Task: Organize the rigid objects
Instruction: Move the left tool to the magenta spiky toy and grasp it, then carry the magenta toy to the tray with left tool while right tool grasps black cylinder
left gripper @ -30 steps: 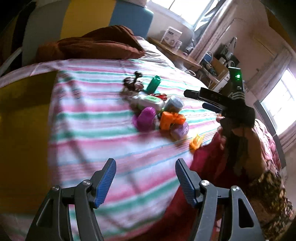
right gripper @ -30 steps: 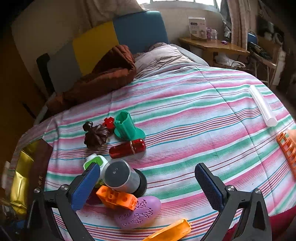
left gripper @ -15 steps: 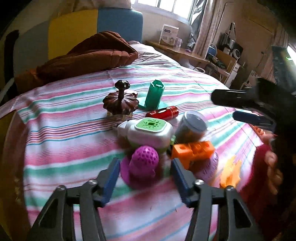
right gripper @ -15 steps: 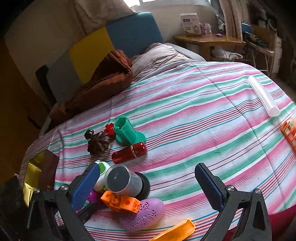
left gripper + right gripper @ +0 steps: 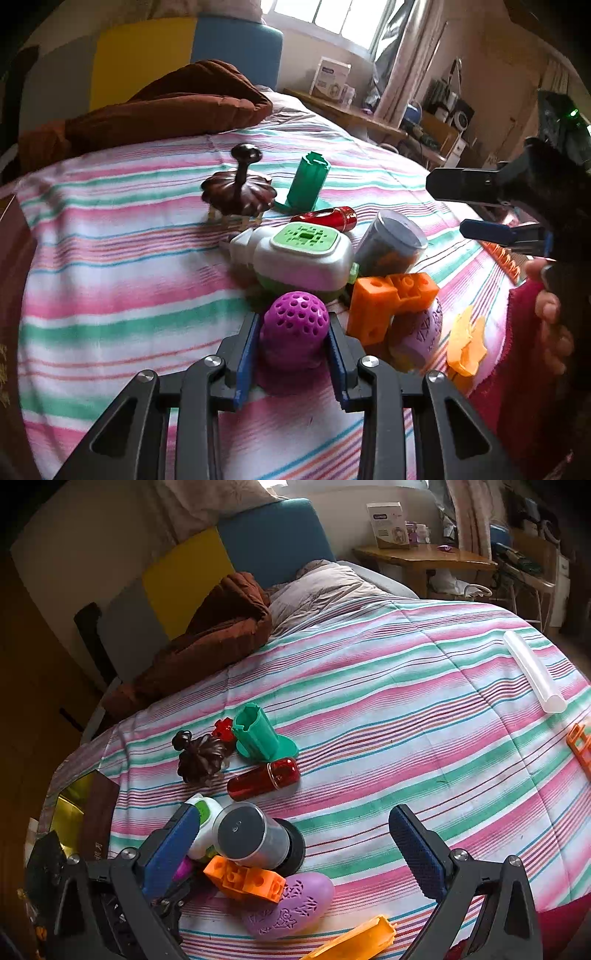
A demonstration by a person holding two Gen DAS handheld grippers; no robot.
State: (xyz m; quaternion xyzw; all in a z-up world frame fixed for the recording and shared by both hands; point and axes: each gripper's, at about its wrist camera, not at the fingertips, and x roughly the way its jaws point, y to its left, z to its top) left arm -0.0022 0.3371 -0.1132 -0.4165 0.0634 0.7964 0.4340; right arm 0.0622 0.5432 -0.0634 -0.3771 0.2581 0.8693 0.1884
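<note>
On the striped bedspread (image 5: 122, 258) lies a heap of toys. My left gripper (image 5: 293, 334) has its jaws closing on a purple perforated ball (image 5: 293, 317), and both blue pads touch its sides. Right behind the ball are a white and green device (image 5: 303, 254), a grey canister (image 5: 391, 243), an orange block (image 5: 388, 299) and a lilac egg (image 5: 421, 332). Farther back stand a red capsule (image 5: 328, 218), a green tube piece (image 5: 308, 181) and a brown knobbed lid (image 5: 238, 192). My right gripper (image 5: 291, 823) hangs open above the canister (image 5: 251, 836), holding nothing.
A brown blanket (image 5: 221, 635) lies by the headboard. A white tube (image 5: 533, 672) and an orange grid (image 5: 581, 746) lie at the bed's right side. A yellow-orange piece (image 5: 354, 941) lies near the front edge, a gold box (image 5: 70, 812) at the left.
My left gripper has dropped forward to the heap and narrowed its jaws around the purple ball. The right gripper has stayed where it was, open.
</note>
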